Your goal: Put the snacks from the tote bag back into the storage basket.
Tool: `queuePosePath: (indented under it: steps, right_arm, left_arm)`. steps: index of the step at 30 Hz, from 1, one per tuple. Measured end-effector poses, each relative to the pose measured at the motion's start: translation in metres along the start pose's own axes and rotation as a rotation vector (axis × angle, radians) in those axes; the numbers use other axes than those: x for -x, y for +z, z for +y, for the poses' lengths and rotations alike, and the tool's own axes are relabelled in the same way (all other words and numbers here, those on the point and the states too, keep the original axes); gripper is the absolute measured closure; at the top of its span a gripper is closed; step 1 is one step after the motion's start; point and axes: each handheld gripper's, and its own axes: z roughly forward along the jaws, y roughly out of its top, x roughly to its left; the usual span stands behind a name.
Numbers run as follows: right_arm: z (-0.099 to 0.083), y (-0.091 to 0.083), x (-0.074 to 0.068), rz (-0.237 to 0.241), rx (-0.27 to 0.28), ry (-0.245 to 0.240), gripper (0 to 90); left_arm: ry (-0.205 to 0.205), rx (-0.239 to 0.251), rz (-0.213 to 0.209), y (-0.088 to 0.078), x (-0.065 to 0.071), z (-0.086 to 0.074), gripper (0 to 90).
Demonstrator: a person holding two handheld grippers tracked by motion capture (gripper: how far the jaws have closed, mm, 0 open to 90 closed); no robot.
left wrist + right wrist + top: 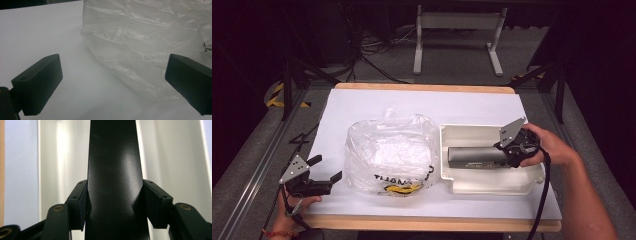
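Right now the right gripper is clamped on the right end of a long dark bar, which lies lengthwise, left to right, in a cream tray on the right side of the white table. In the right gripper view the jaws press on both sides of the bar, with the tray's pale floor behind it. Whether the bar rests on the tray or hangs just above it cannot be told. The left gripper sits at the near left corner, jaws wide open on nothing, aimed at a crumpled clear plastic bag in the middle of the table. In the left gripper view the bag lies just beyond the open jaws.
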Motion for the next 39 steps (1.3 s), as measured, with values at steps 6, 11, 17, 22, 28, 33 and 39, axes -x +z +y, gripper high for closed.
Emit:
queuePosePath:
  steps: [6, 11, 17, 22, 28, 33, 39]
  right_arm:
    - [-0.004, 0.006, 0.001, 0.013, -0.012, -0.007, 42.8]
    - [-0.006, 0.007, 0.002, 0.019, -0.012, -0.001, 42.8]
    - [-0.009, 0.012, 0.003, 0.029, -0.041, 0.011, 42.6]
    - [-0.012, 0.021, 0.005, 0.038, -0.098, 0.015, 42.6]
    - [-0.013, 0.024, 0.005, 0.04, -0.112, 0.02, 42.6]
    - [-0.014, 0.027, 0.005, 0.045, -0.128, 0.022, 42.4]
    - [-0.016, 0.032, 0.004, 0.043, -0.143, 0.032, 42.0]
  left_arm:
    - [0.001, 0.003, 0.0, 0.0, 0.0, 0.0, 2.1]
    - [0.002, 0.001, -0.001, 0.0, 0.0, 0.0, 2.1]
    - [0.001, 0.001, -0.002, 0.001, 0.0, 0.0, 2.1]
    - [0.003, -0.008, 0.001, 0.0, 0.0, 0.0, 2.1]
    - [0.003, -0.009, 0.001, 0.001, 0.0, 0.0, 2.1]
    - [-0.001, -0.001, -0.003, 0.0, 0.0, 0.0, 2.1]
    - [-0.002, -0.005, -0.002, 0.0, -0.001, 0.0, 2.1]
